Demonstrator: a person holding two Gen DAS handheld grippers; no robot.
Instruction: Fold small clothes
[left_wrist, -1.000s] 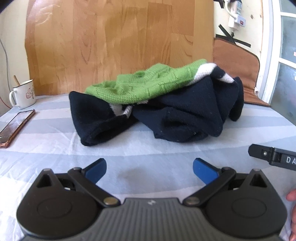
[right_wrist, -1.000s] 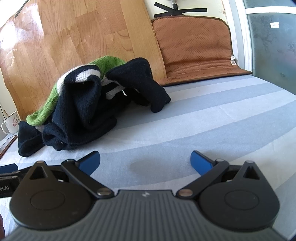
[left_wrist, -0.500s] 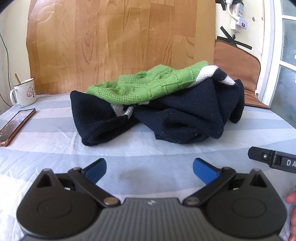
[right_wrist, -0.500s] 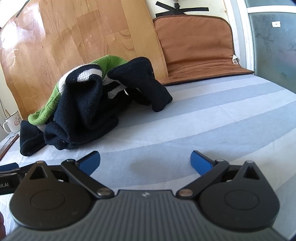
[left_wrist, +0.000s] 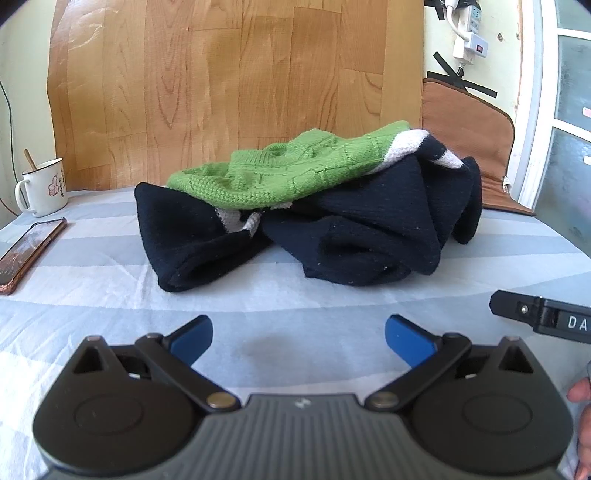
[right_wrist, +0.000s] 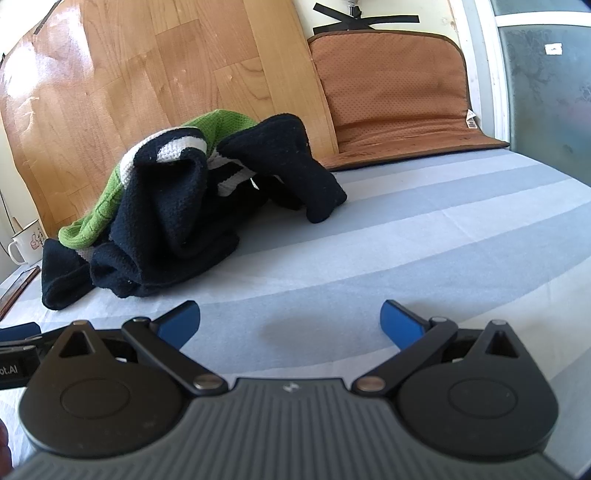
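Note:
A crumpled knit sweater (left_wrist: 332, 221), navy with a green panel and white stripes, lies in a heap on the striped blue sheet (left_wrist: 92, 280). From the right wrist view the same sweater (right_wrist: 177, 206) sits to the left and ahead. My left gripper (left_wrist: 298, 334) is open, low over the sheet a short way in front of the heap, nothing between its blue pads. My right gripper (right_wrist: 290, 319) is also open and empty, in front of and to the right of the heap. Part of the right gripper (left_wrist: 543, 317) shows at the left view's right edge.
A white enamel mug (left_wrist: 42, 186) and a phone (left_wrist: 27, 254) lie at the far left on the sheet. A wood-pattern board (left_wrist: 240, 81) stands behind the sweater, a brown mat (right_wrist: 399, 92) leans at the back right. A window frame (left_wrist: 532, 110) is on the right.
Both grippers have crept slightly forward and tilted up a little, so the sweater sits a bit lower in view. Both stay open; the sweater has not moved.

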